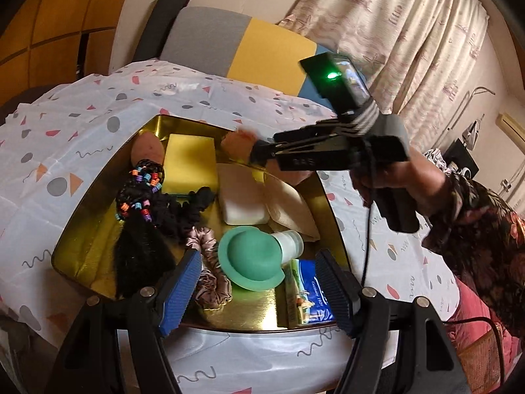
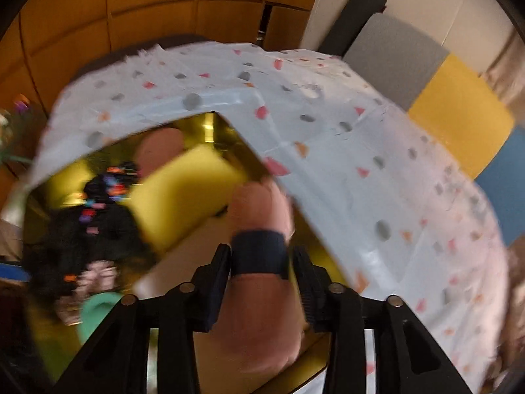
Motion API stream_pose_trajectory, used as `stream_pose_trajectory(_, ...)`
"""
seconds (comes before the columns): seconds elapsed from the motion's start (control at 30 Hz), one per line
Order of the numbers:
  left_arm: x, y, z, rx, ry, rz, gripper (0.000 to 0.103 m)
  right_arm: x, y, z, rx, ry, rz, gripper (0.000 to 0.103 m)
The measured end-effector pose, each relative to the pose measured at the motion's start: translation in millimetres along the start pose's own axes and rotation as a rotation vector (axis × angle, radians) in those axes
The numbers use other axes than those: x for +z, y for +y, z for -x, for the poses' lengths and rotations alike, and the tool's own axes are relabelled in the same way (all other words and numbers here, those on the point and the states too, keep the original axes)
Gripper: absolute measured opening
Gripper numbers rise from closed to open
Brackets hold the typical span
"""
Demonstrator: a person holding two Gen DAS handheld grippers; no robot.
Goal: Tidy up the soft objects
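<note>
Right gripper (image 2: 259, 282) clamps a soft pinkish-tan object (image 2: 259, 216) banded in dark navy, blurred, over the far-right corner of the gold tray (image 1: 82, 239). Left gripper (image 1: 259, 282) gapes wide and empty above the tray's near edge, over a green cap (image 1: 249, 256).

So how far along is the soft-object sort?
Done: the gold tray already holds the yellow sponge, scrunchie, green silicone piece and more.
In hand: the right gripper grips a peach soft piece over the tray's far corner.
Left: setting that piece down. Nothing else loose shows on the cloth. The left gripper is open and holds nothing.
</note>
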State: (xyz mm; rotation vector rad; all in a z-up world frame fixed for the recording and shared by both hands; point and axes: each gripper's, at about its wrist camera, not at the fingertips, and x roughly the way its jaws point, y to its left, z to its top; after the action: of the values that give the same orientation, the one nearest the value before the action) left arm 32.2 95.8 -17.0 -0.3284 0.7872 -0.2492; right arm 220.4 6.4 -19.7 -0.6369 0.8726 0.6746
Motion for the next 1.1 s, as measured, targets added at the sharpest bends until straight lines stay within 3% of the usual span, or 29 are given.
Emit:
stream_pose_trajectory(0.03, 0.3, 0.8, 0.0, 0.000, -0.001, 0.002, 0.072, 1.2, -4.0, -2.1, -0.028, 0.006, -0.012, 0.056)
stream_pose_trajectory(0.2, -0.6, 2.8, -2.4, -0.006, 0.007, 0.011, 0.072, -14.0, -35.7, 17.3, -0.083, -0.073, -0.227, 0.065)
stream_pose_trajectory(0.27, -1.4, 2.0, -4.7, -0.005, 0.015, 0.010, 0.072, -26.3, -41.9, 26.9, -0.101, -0.089, -0.290, 0.075)
stream_pose_trajectory(0.43, -3.4, -6.4, -5.5, 0.030, 0.022, -0.011, 0.072, -62.4, -40.4, 45.1, -0.049, -0.093, -0.446, 0.080)
stream_pose_trajectory(0.53, -3.9, -14.2, -5.0, 0.088, 0.014, -0.056, 0.072, -77.2, -25.8, 52.6, -0.054, -0.086, -0.475, 0.081)
stream_pose_trajectory(0.77, -1.4, -16.9, -0.7, 0.159, 0.000, -0.065, 0.072, -101.5, 5.9, 72.0, -0.047, -0.112, -0.565, 0.101)
stream_pose_trajectory(1.1, 3.9, -10.5, 15.2, 0.254, -0.031, -0.058, 0.072, -110.4, 34.4, 90.5, -0.080, -0.133, -0.627, 0.103)
